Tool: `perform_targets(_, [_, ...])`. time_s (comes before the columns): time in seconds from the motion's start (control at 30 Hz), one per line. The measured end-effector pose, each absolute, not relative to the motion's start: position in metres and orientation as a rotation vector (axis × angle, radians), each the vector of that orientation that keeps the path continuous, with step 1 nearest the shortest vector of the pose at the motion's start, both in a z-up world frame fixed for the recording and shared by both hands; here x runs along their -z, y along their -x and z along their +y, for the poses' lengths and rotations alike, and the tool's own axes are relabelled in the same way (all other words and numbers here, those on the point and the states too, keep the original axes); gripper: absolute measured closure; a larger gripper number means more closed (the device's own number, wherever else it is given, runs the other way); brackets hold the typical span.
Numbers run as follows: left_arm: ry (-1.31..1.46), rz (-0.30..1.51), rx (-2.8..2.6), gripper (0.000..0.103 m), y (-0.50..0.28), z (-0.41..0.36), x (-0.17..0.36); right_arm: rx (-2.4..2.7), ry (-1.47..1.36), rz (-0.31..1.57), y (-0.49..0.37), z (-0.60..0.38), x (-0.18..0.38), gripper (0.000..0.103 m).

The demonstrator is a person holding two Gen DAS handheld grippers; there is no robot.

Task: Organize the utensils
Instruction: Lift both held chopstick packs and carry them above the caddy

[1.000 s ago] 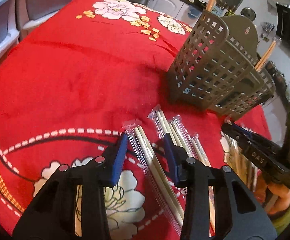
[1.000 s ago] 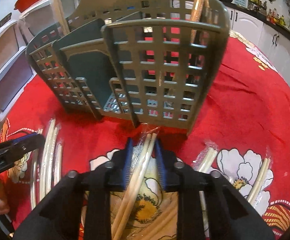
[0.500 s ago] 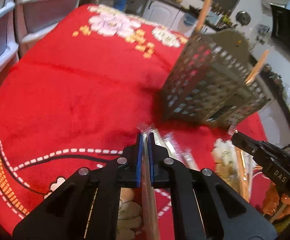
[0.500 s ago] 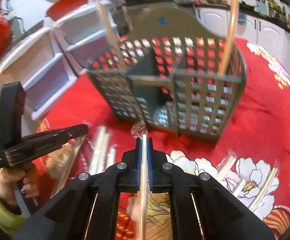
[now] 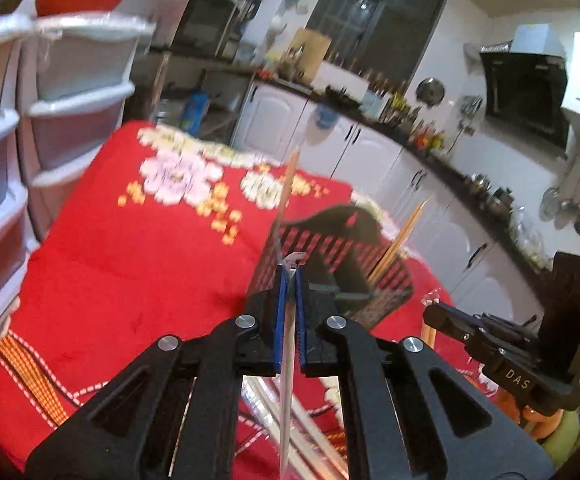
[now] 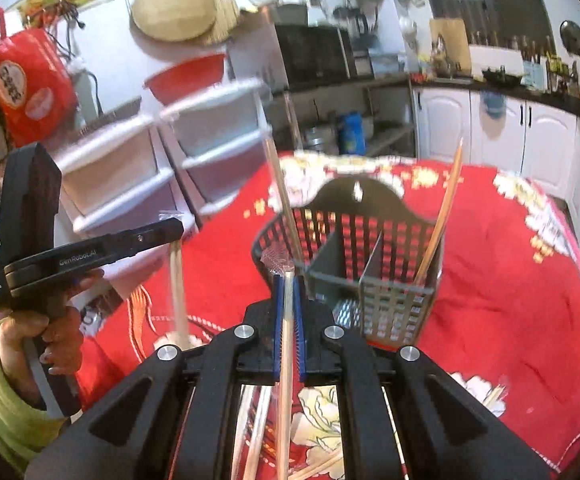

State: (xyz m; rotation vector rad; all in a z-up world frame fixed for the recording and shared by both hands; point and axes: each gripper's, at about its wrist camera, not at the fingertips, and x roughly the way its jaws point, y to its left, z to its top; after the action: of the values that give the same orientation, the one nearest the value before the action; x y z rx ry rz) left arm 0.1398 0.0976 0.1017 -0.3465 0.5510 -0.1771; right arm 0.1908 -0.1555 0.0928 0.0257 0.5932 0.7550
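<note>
My left gripper (image 5: 288,276) is shut on a plastic-wrapped pair of chopsticks (image 5: 286,380), held above the red flowered cloth (image 5: 130,260). Just beyond its tips stands the grey slotted utensil basket (image 5: 349,240) with chopsticks (image 5: 401,236) leaning in it. My right gripper (image 6: 288,280) is likewise shut on a wrapped pair (image 6: 286,360), raised in front of the basket (image 6: 389,304). Two sticks (image 6: 443,216) stand in its compartments. Each wrist view shows the other gripper off to the side: the right gripper (image 5: 433,312) and the left gripper (image 6: 174,230), with its pair (image 6: 178,280) hanging below.
More wrapped chopsticks (image 6: 493,396) lie on the cloth near the front, some under my grippers (image 5: 317,436). White plastic drawers (image 5: 74,92) stand beside the table on the left. Kitchen cabinets (image 5: 369,152) run behind. A hand in a green sleeve (image 6: 46,332) holds the left gripper.
Both grippers closed on wrapped chopstick pairs lying on the cloth and lifted them well above it. The views tilted up, so the basket now sits lower and the kitchen shows behind.
</note>
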Motion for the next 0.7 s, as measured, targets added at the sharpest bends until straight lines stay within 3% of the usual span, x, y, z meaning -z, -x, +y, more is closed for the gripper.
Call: perform_targets(0.7, [0.289,0.355,0.221,0.102,-0.17,0.068,-0.2,-0.693,-0.088,0.298,-0.197,-0.181,-0.188,0.098])
